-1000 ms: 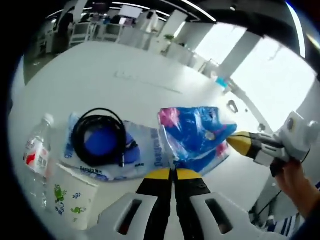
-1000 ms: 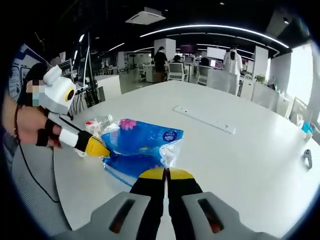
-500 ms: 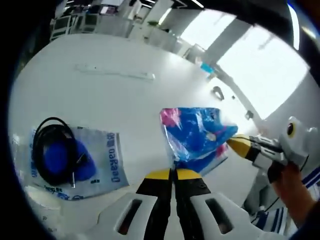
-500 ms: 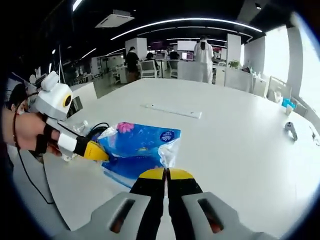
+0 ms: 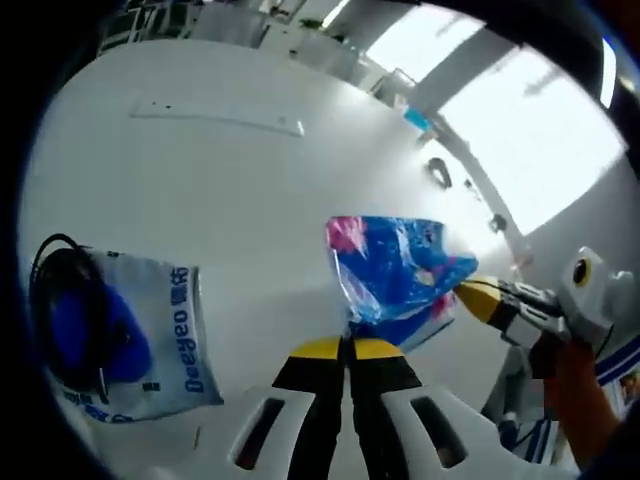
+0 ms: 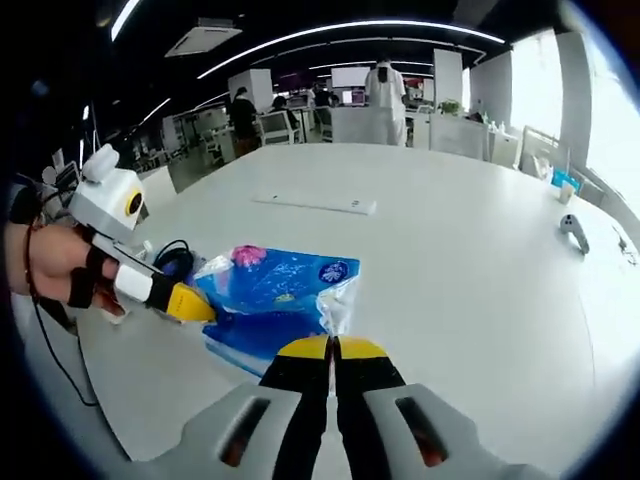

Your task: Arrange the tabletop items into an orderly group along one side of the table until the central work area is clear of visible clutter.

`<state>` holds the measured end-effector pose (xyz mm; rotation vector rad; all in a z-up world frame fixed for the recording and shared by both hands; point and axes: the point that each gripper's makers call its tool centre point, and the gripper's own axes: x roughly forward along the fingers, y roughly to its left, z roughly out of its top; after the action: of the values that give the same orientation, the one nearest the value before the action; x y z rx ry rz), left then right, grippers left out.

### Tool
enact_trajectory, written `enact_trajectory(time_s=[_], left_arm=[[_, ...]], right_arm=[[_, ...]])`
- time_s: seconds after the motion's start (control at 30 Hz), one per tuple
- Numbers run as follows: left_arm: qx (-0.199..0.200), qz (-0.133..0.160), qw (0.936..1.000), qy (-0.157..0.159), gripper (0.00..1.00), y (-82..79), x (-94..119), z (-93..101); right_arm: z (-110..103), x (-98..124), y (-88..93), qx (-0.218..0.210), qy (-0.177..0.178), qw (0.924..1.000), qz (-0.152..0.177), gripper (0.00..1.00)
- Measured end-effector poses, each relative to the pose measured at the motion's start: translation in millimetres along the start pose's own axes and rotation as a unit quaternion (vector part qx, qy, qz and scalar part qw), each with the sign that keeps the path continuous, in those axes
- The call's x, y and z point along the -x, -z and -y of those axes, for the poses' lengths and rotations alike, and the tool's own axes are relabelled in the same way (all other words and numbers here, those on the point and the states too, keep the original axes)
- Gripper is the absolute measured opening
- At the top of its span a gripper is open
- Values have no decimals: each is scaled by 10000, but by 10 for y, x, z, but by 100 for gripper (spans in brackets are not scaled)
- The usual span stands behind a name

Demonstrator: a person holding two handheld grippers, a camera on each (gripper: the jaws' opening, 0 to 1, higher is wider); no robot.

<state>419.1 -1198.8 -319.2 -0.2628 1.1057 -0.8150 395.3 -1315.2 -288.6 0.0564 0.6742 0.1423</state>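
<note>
In the left gripper view the left gripper [image 5: 349,349] has its yellow-tipped jaws pressed together on the clear edge of a blue plastic pack [image 5: 393,268] with a pink flower print. The right gripper [image 5: 478,297] comes in from the right, its yellow tips meeting the pack's far corner. In the right gripper view the right gripper [image 6: 332,348] is likewise clamped on the pack's [image 6: 272,298] crinkled clear corner, and the left gripper [image 6: 189,303] pinches the opposite end, so the pack hangs between them, apparently just above the white desk [image 6: 460,250]. Beside it lies a printed white bag [image 5: 140,340] carrying a coiled black cable [image 5: 55,300] over something blue. Farther off, a long white strip [image 6: 312,203] rests flat on the desk.
</note>
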Motion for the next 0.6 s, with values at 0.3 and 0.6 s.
enact_trajectory(time_s=[0.3, 0.6], left_arm=[[132, -290, 9994, -165, 0, -16, -158, -179], [265, -494, 9980, -307, 0, 0, -266, -332]], right_arm=[[31, -248, 144, -290, -127, 9993, -173, 0], [46, -412, 210, -471, -121, 9984, -297, 0]])
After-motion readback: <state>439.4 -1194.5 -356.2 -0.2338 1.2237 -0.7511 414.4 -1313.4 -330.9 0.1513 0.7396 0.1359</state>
